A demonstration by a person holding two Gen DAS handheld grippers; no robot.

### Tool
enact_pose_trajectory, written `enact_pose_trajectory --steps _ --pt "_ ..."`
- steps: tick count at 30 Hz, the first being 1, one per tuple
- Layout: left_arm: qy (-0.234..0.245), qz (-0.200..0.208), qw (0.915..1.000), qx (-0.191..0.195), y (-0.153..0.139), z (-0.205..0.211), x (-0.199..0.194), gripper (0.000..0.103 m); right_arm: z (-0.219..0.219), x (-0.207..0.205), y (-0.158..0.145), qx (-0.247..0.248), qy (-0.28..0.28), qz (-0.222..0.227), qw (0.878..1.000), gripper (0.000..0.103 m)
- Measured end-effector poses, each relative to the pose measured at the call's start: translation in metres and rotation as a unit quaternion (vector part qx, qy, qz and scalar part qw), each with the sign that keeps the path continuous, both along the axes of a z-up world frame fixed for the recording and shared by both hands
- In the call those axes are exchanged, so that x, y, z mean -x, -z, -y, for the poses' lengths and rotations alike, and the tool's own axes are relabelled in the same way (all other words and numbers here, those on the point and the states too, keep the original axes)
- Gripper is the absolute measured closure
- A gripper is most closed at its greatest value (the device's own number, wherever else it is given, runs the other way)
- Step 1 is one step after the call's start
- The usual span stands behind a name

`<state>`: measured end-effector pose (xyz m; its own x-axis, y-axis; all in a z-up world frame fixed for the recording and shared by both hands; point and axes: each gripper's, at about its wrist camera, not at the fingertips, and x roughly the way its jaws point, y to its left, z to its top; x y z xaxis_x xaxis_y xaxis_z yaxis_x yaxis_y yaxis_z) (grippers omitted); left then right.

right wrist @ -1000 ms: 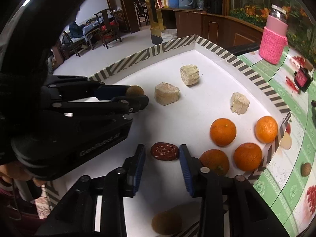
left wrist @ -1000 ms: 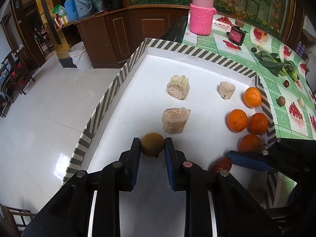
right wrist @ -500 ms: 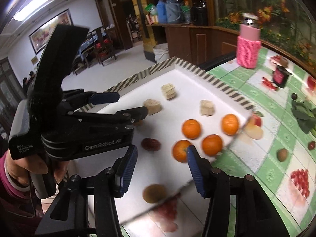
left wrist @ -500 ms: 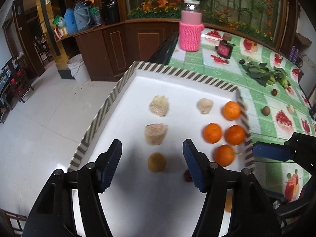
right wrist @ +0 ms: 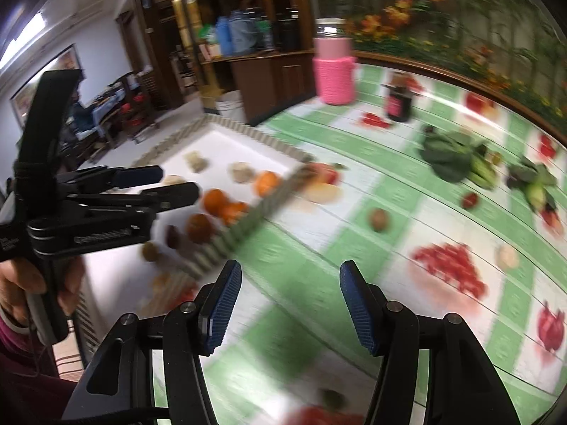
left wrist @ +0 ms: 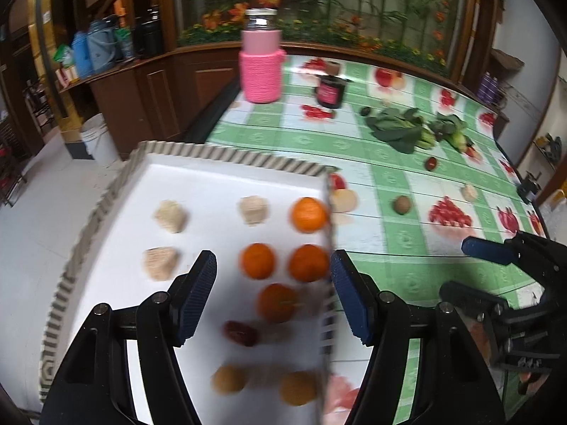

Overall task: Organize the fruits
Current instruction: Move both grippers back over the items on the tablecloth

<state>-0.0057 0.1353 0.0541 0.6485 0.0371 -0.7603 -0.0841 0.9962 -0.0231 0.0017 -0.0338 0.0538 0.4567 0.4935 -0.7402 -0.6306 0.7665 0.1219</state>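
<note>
Both opening, nothing between the jaws: left gripper (left wrist: 273,297) above the white tray (left wrist: 226,173), right gripper (right wrist: 290,304) over the green tablecloth (right wrist: 301,276). On the tray, nearest to farthest: two round brown fruits (left wrist: 228,379), a dark red date (left wrist: 241,333), four glossy oranges (left wrist: 258,260), three pale beige chunks (left wrist: 159,263).

Orange fruits (left wrist: 258,260) (white tray (left wrist: 212,184), striped rim)

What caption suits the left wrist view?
Open left gripper hangs empty above a white tray of sorted oranges.
</note>
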Motion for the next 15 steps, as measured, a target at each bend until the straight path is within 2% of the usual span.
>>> enact_pose_trajectory --steps 7,15 --pt "0.044 -0.008 0.999 0.0 0.002 0.045 -0.02 0.037 0.066 -0.028 0.009 0.024 0.072 0.003 0.997 0.043" --pt "0.076 -0.025 0.9968 -0.005 0.01 0.082 -0.046 0.037 0.133 -0.073 0.024 0.037 0.148 -0.011 0.988 0.043"
